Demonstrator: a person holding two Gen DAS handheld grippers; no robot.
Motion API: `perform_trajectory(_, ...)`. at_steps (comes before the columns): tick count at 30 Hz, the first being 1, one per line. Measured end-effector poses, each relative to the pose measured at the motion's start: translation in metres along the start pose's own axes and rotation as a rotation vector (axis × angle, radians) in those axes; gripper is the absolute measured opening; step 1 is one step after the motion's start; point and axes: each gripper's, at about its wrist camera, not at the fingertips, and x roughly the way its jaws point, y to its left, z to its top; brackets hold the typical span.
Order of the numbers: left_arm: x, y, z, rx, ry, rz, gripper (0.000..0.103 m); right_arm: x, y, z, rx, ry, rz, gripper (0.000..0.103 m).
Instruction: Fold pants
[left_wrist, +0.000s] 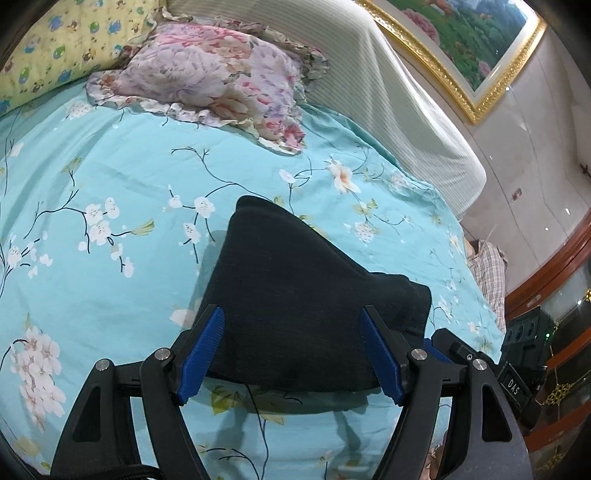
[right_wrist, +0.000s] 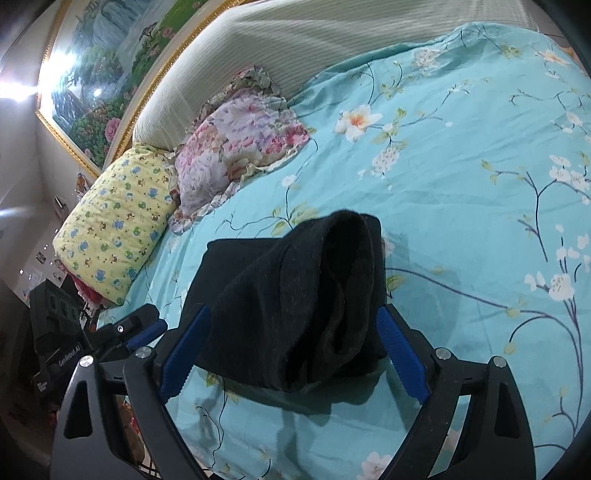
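Observation:
The black pants (left_wrist: 291, 299) lie folded into a compact bundle on the turquoise floral bedsheet (left_wrist: 110, 177). My left gripper (left_wrist: 291, 325) is open, its blue pads standing either side of the bundle's near edge. In the right wrist view the pants (right_wrist: 295, 295) show as a thick folded stack with a rolled end on the right. My right gripper (right_wrist: 295, 325) is open too, its blue pads flanking the stack. The other gripper's tip (right_wrist: 136, 328) shows at the left of the right wrist view, and it also shows at the right of the left wrist view (left_wrist: 458, 350).
A pink floral pillow (left_wrist: 214, 77) and a yellow patterned pillow (left_wrist: 66, 48) lie at the head of the bed, against a striped padded headboard (left_wrist: 388, 92). A gold-framed painting (left_wrist: 461, 48) hangs above. The bed edge and wooden furniture (left_wrist: 554, 295) are at right.

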Motion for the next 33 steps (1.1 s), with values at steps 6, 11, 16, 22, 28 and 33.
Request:
perform_trajectory(6,0.007,0.006,0.001,-0.016,0.021,0.005,0.076,0.006,-0.005,-0.006,0.026,0.023,-0.006,0.091)
perform_trajectory(11,0.019,0.007,0.005,0.003,0.048,0.031,0.076,0.012,-0.006,-0.009,0.029,0.042,-0.012,0.091)
perform_trajectory(16,0.033,0.009,0.01,0.02,0.079,0.051,0.078,0.018,-0.012,-0.009,0.051,0.068,-0.017,0.091)
perform_trajectory(22,0.058,0.015,0.013,0.029,0.134,0.076,0.078,0.024,-0.018,-0.007,0.052,0.082,-0.018,0.091)
perform_trajectory(28,0.075,0.02,0.02,0.04,0.144,0.106,0.08,0.033,-0.024,-0.004,0.056,0.099,-0.024,0.091)
perform_trajectory(33,0.085,0.028,0.024,0.019,0.154,0.097,0.079,0.039,-0.036,-0.002,0.104,0.106,-0.007,0.09)
